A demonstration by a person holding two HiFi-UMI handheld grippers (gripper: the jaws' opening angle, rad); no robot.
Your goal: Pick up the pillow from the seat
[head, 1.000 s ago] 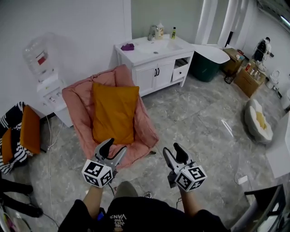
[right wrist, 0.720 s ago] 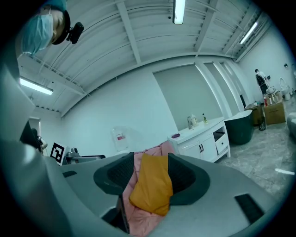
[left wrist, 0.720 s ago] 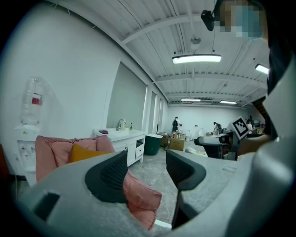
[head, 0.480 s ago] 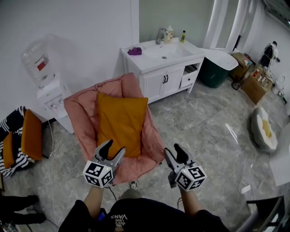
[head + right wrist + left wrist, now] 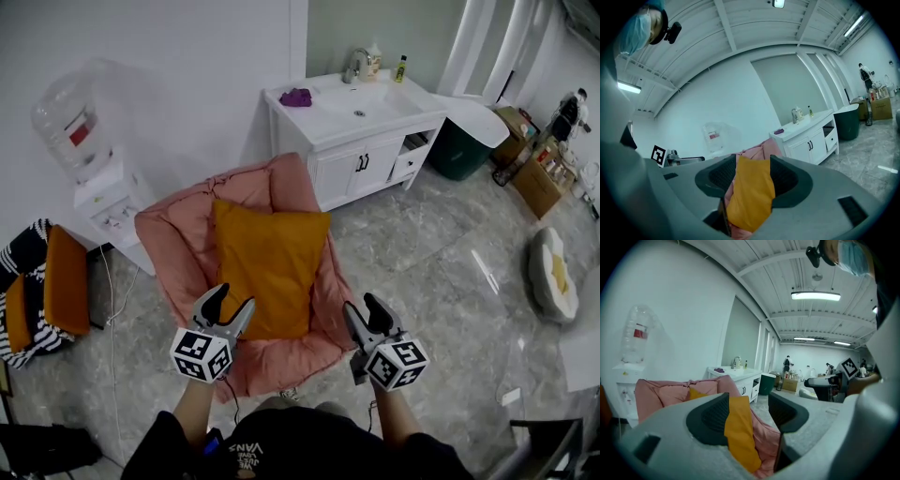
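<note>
On pink seat (image 5: pixel 169 234), orange pillow (image 5: pixel 270 267) lengthwise along it

The pillow (image 5: pixel 270 267) lies on the seat (image 5: pixel 173 234) at your 12 o'clock. Your left claw (image 5: pixel 232 300) is at its 7 o'clock, your right claw (image 5: pixel 360 306) at 5. The desk (image 5: pixel 412 105) stands behind, at 1 o'clock.

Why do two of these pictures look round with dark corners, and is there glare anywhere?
Left gripper view and right gripper view: wide-angle lenses give the dark round border and bow the ceiling beams. Left gripper view: the ceiling lamp burns out white. Head view: evenly lit and sharp, with a pale streak reflected on the floor.
</note>
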